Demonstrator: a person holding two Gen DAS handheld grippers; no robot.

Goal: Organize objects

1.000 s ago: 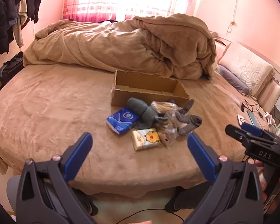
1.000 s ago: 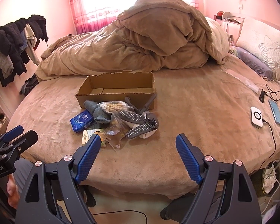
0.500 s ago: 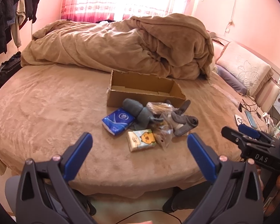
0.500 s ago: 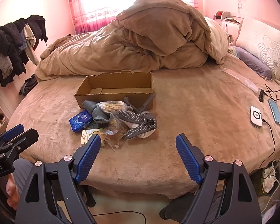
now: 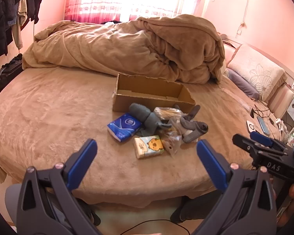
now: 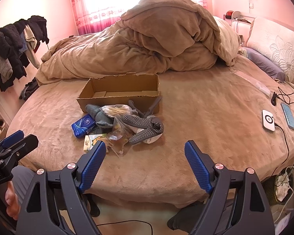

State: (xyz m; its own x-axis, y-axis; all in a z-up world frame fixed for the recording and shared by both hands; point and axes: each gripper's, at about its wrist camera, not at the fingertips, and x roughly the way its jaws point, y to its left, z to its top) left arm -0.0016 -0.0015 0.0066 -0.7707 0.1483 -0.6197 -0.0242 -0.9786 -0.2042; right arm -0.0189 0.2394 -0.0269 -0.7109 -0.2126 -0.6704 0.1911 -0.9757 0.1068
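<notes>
An open cardboard box (image 5: 151,96) (image 6: 119,94) sits empty mid-bed. In front of it lies a heap: a blue tissue pack (image 5: 124,126) (image 6: 83,125), a yellow cartoon tissue pack (image 5: 149,146) (image 6: 91,143), a grey sock (image 5: 145,115), grey dotted socks (image 6: 145,127) (image 5: 194,130), and clear plastic bags with small items (image 6: 117,110). My left gripper (image 5: 146,152) is open and empty, short of the heap. My right gripper (image 6: 145,152) is open and empty, near the bed's front edge; it also shows at the right of the left wrist view (image 5: 264,146).
A bunched tan duvet (image 6: 156,43) fills the back of the bed. Pillows (image 6: 276,45) lie at the right. A white charger puck (image 6: 268,120), a phone (image 6: 289,115) and cables lie on the right edge. Clothes (image 6: 13,45) hang at the left.
Both grippers have drifted slightly; the heap sits a little further left in the left wrist view. Nothing on the bed has moved, and both grippers stay open.
</notes>
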